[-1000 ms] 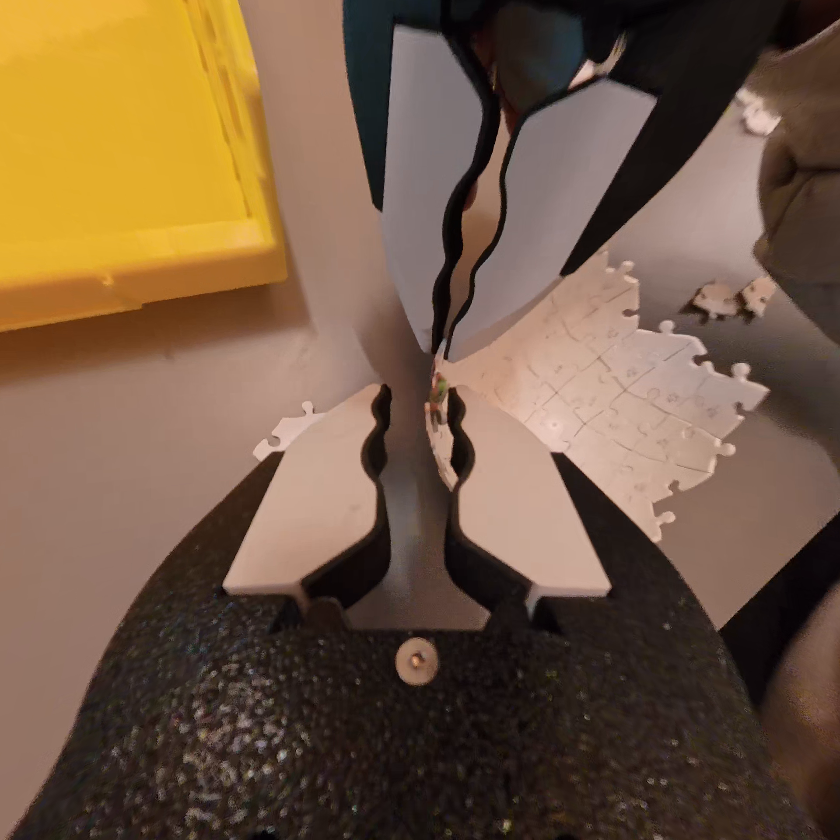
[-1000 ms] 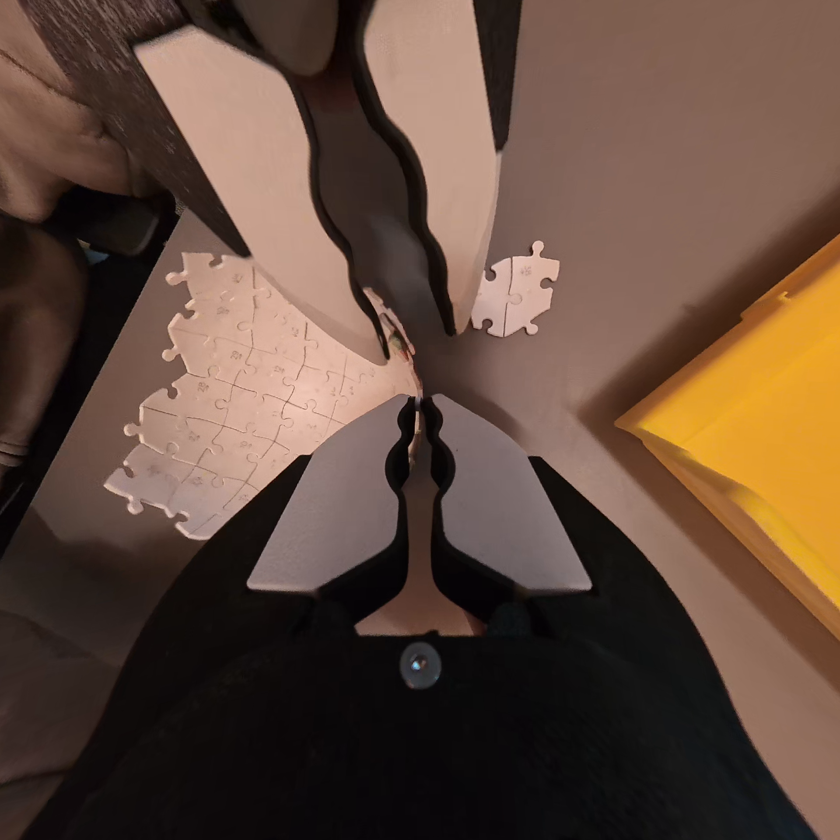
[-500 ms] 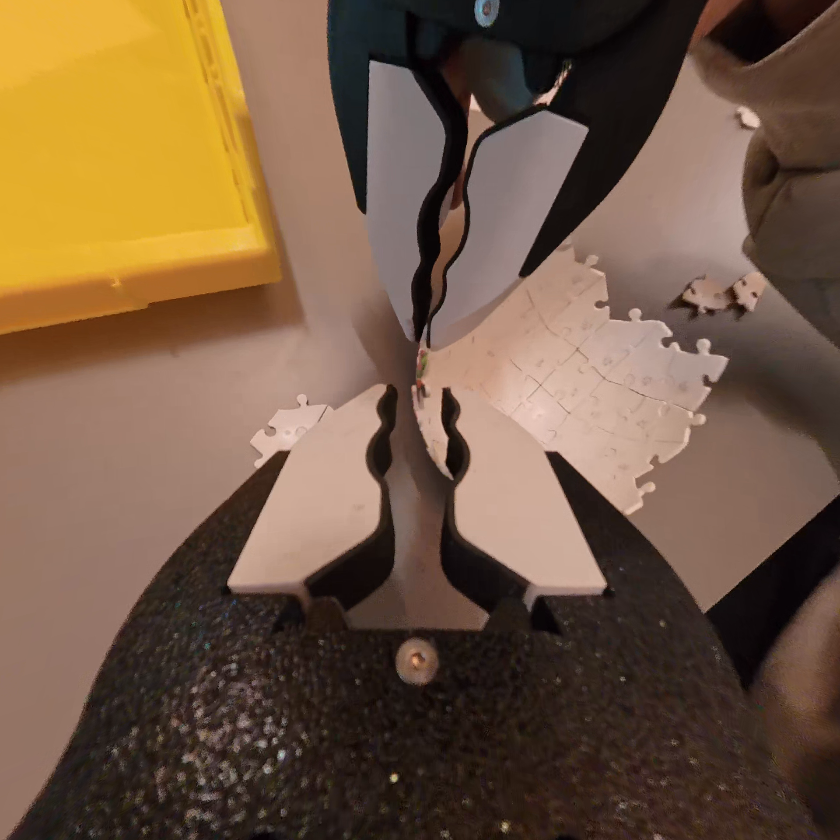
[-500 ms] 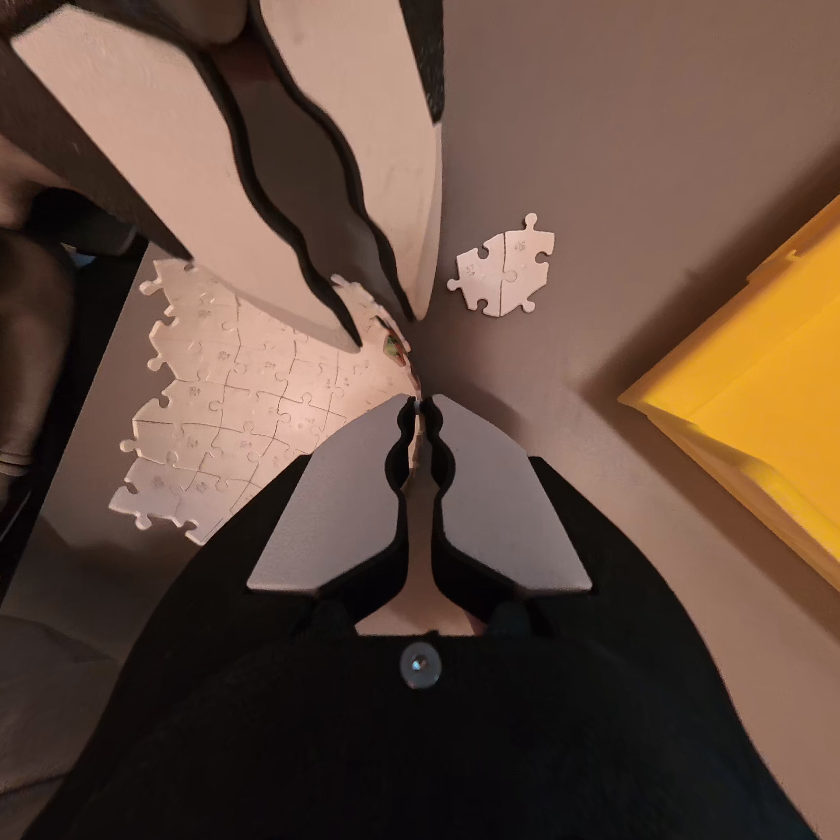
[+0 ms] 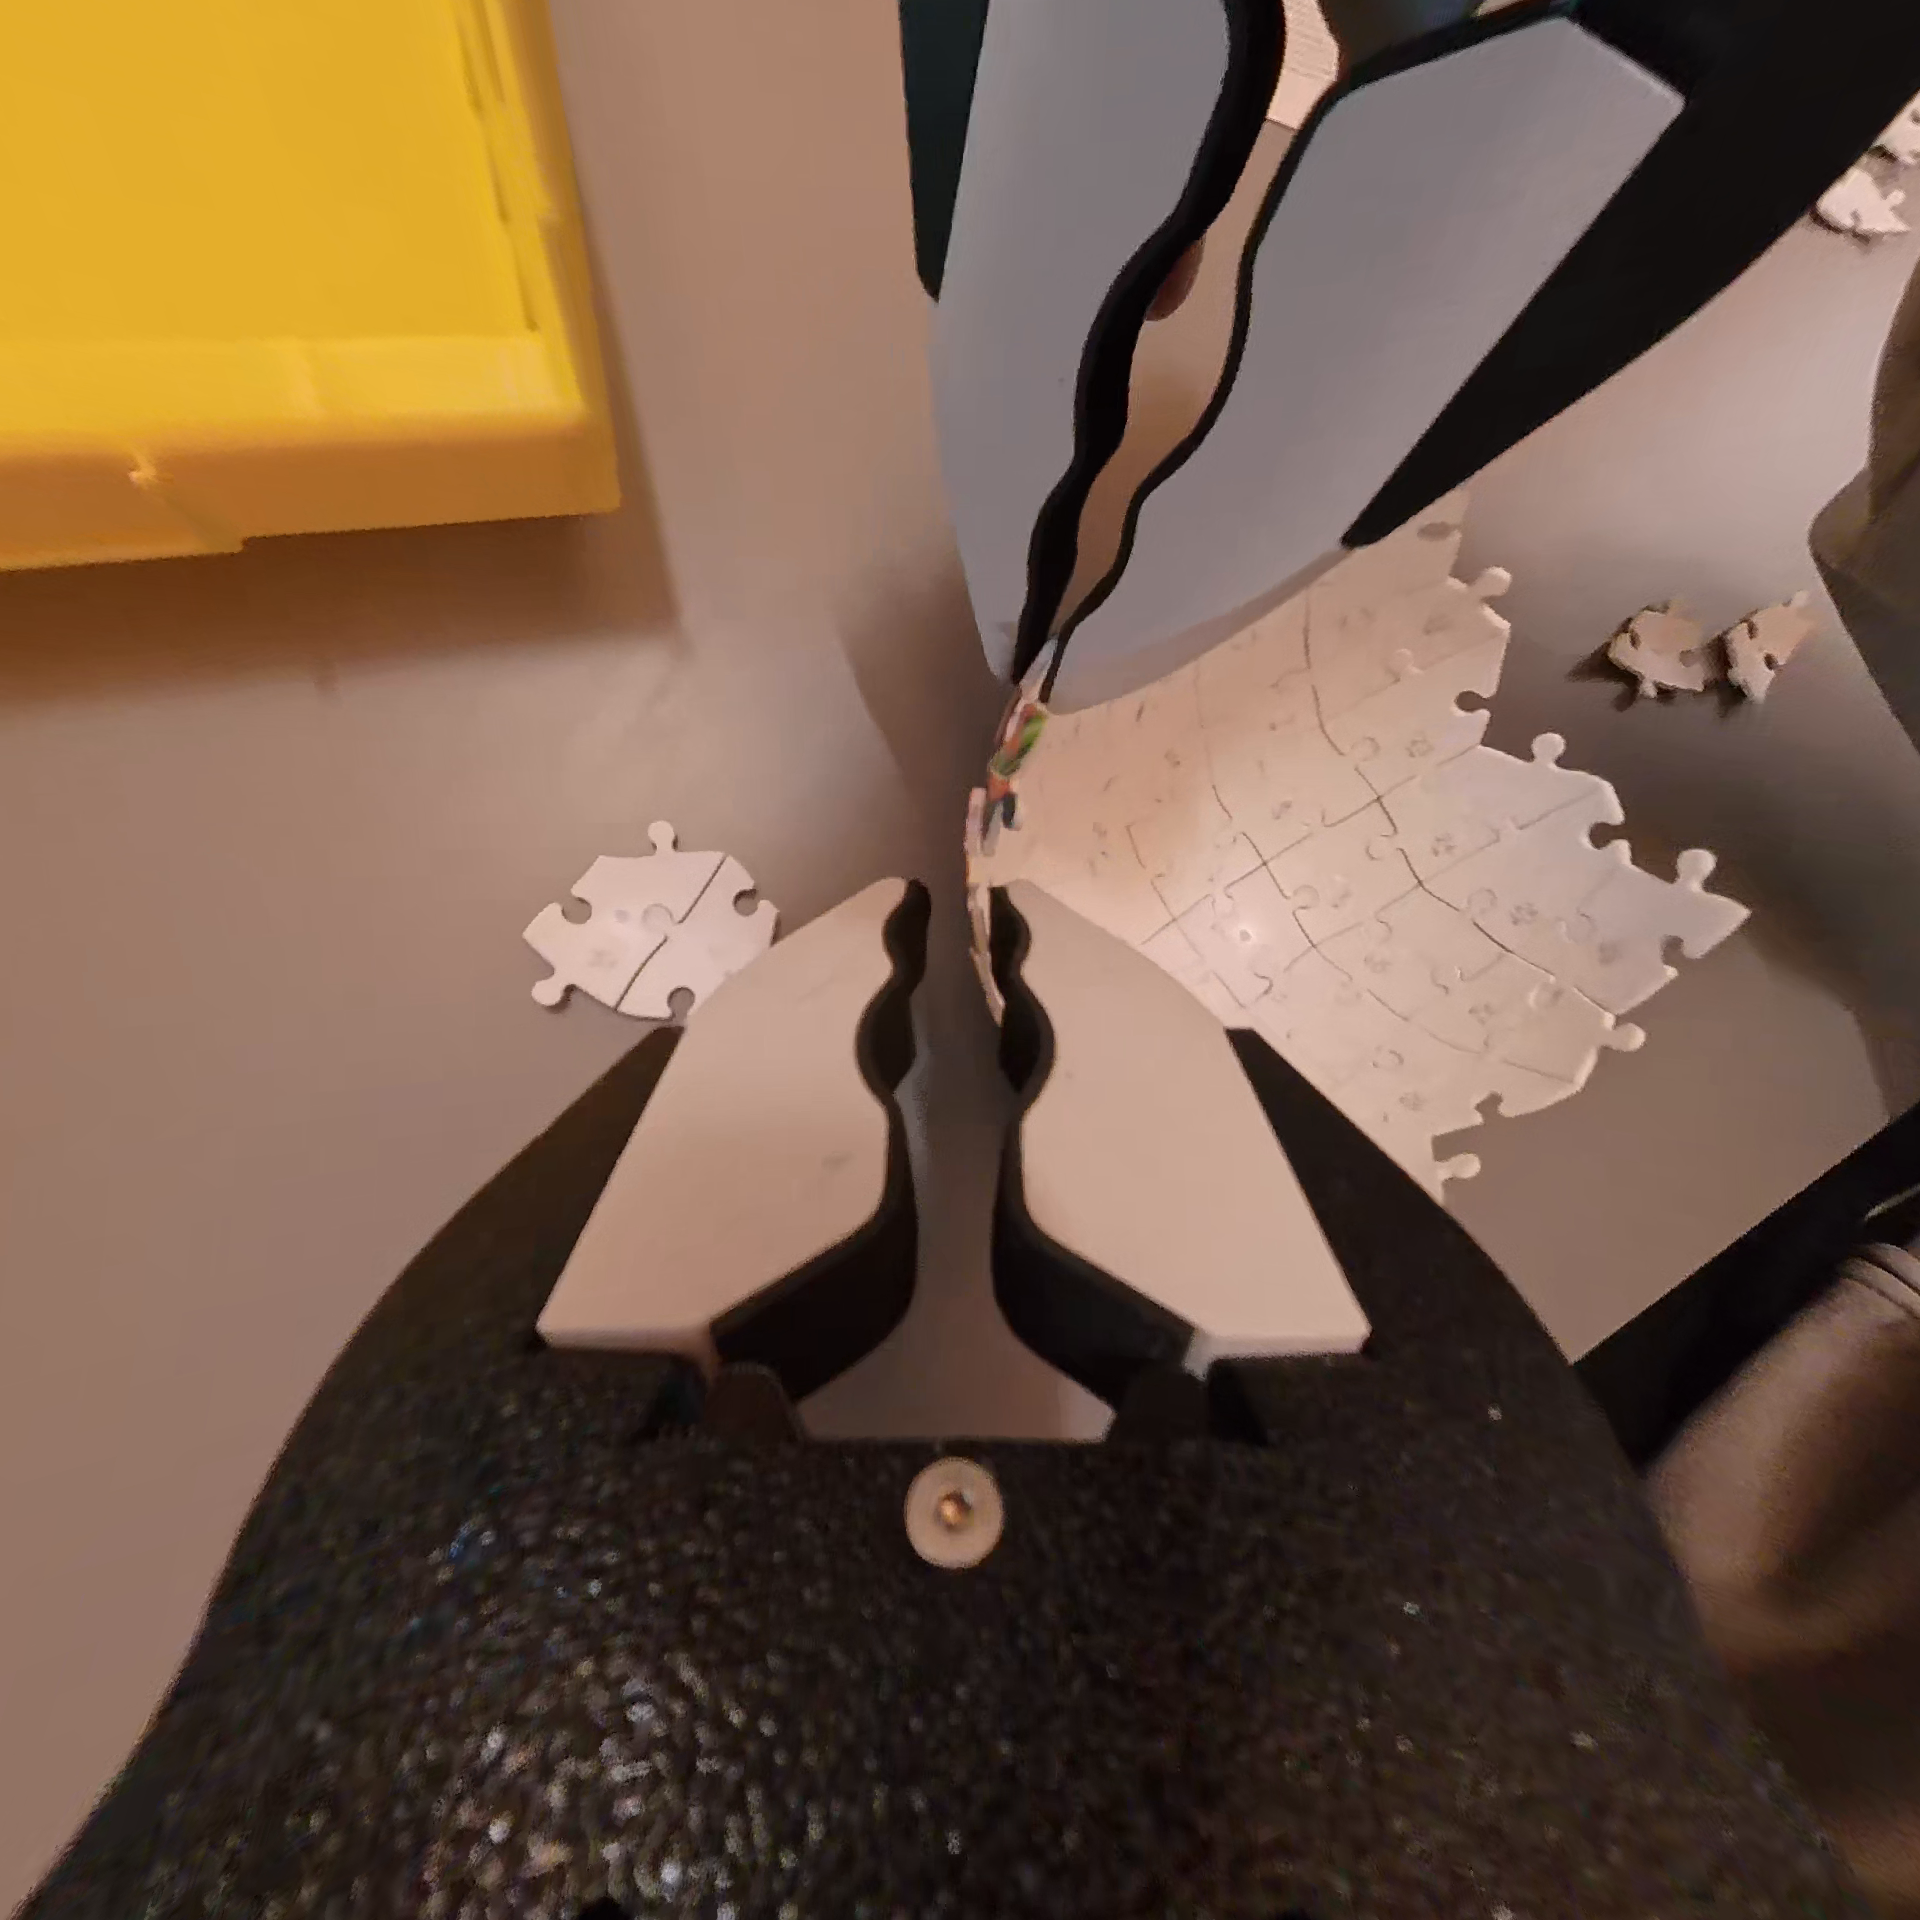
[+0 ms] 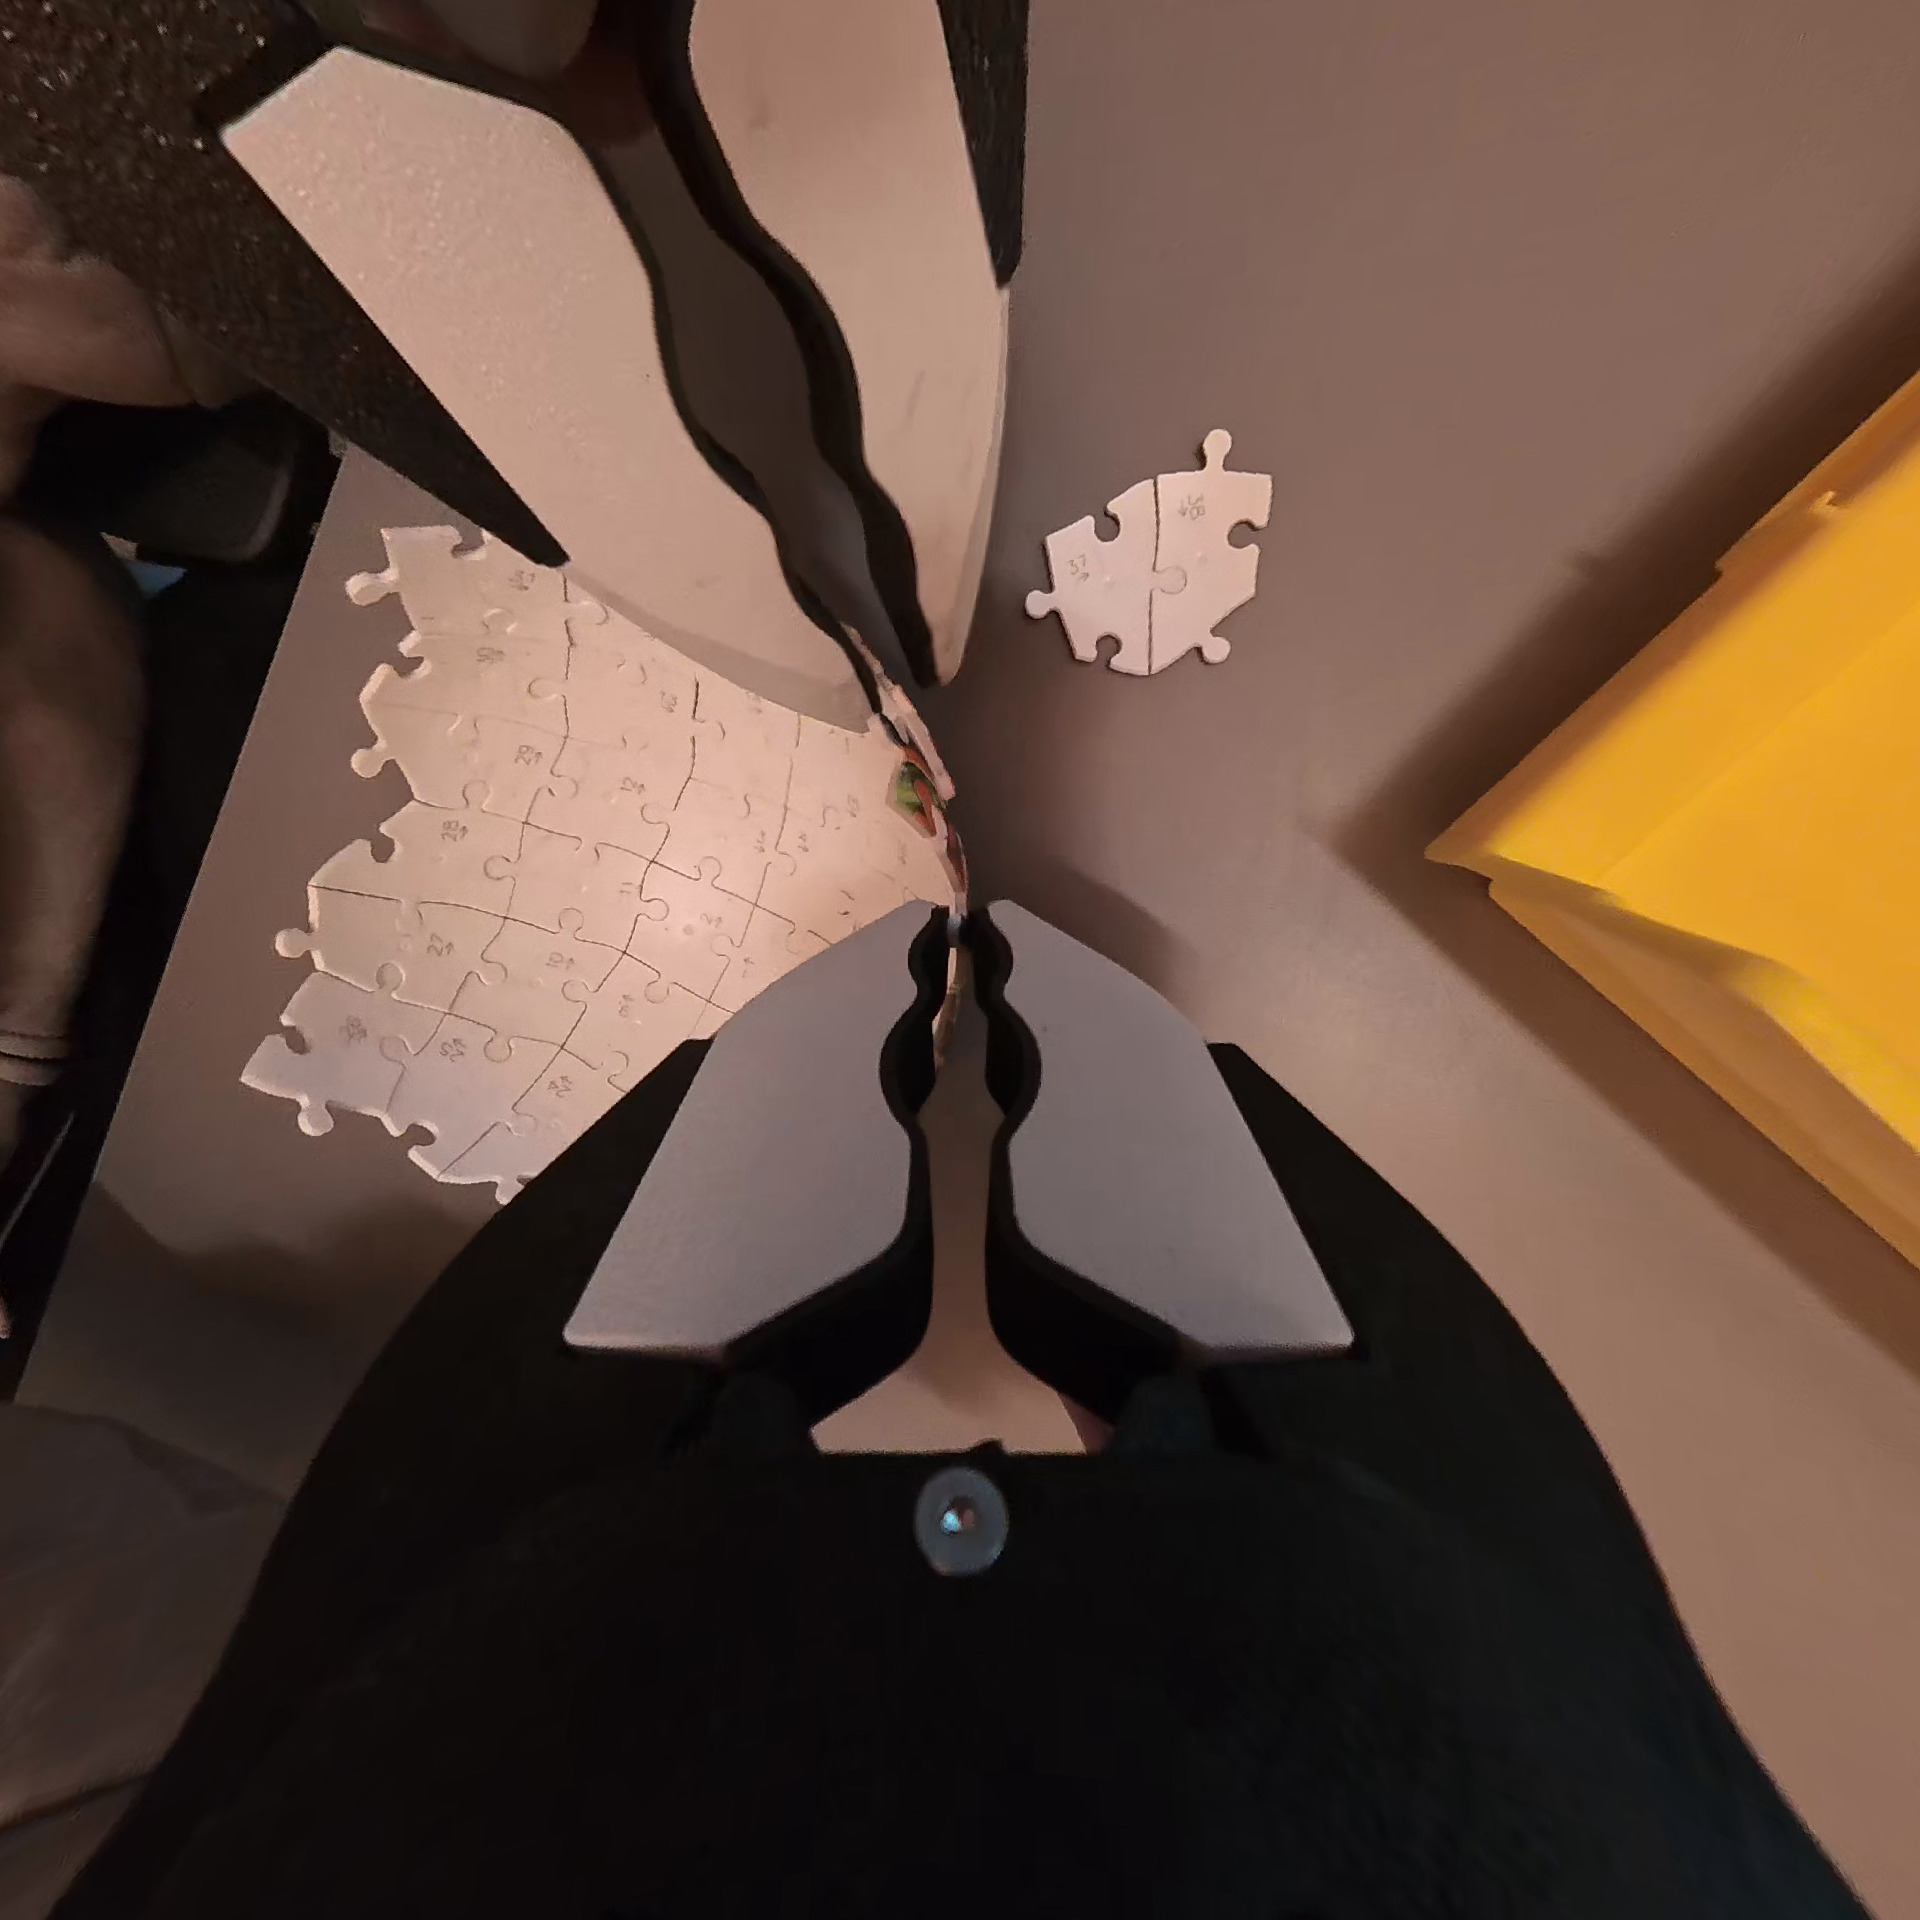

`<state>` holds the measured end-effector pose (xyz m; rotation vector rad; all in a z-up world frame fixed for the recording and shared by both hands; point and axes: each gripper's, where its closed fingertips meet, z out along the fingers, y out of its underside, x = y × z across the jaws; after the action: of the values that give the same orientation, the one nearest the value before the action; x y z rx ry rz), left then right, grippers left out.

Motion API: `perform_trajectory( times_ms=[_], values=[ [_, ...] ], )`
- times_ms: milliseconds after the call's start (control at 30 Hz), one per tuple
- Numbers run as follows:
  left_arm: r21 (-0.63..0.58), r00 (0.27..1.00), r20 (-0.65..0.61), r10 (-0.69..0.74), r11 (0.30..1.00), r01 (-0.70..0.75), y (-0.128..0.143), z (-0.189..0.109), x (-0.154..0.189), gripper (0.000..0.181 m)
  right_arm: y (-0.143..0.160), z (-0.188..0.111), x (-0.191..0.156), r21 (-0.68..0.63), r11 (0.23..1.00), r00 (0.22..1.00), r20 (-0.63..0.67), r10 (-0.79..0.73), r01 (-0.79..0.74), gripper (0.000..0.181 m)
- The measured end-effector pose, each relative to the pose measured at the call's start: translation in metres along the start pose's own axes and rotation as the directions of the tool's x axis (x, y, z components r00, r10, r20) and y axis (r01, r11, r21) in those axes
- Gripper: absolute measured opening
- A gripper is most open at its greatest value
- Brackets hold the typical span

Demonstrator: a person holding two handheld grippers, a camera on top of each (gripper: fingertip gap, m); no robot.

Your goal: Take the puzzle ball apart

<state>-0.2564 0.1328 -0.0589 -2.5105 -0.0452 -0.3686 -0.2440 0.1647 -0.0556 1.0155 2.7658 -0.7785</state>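
Both tools were on the puzzle ball's curved shell (image 5: 1351, 894), held up over the grey table (image 5: 312, 935) with its white inner face showing. The right gripper (image 6: 958, 920) had its jaws pinched tight on the shell's rim; the left gripper (image 5: 961, 904) also nipped that rim, a narrow gap between its jaws. A loose two-piece chunk (image 6: 1153, 566) lay apart, near the yellow bin (image 6: 1714, 883). The risk: pulling unevenly could have bent pieces, or the thin rim could have slipped free and dropped.

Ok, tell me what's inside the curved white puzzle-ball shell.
Nothing lies in the curved white puzzle-ball shell: only backs of interlocked pieces show. Its printed outer face is hidden, bar a coloured sliver at the rim.
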Motion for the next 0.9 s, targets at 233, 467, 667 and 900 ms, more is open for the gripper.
perform_trajectory(
  times_ms=[233, 467, 667, 900],
  values=[
    [-0.013, 1.0, -0.01, 0.008, 1.0, -0.008, 0.001, 0.002, 0.002, 0.002, 0.003, -0.002, -0.005, -0.036, 0.999, 1.0, -0.015, -0.013, 0.012, 0.009],
    [-0.001, 1.0, -0.007, 0.014, 1.0, -0.014, 0.0, 0.002, 0.0, 0.001, -0.017, -0.008, 0.002, 0.069, 0.988, 0.986, -0.097, -0.132, 0.139, 0.032],
    [-0.002, 1.0, 0.001, 0.022, 1.0, -0.022, 0.001, 0.001, -0.003, 0.001, -0.025, -0.002, 0.0, 0.064, 0.985, 0.985, -0.06, -0.159, 0.163, 0.034],
    [0.016, 1.0, 0.001, -0.009, 1.0, 0.009, -0.002, 0.002, -0.003, 0.001, -0.022, -0.003, 0.002, -0.05, 0.993, 0.99, -0.091, -0.108, 0.104, 0.028]
  ],
)
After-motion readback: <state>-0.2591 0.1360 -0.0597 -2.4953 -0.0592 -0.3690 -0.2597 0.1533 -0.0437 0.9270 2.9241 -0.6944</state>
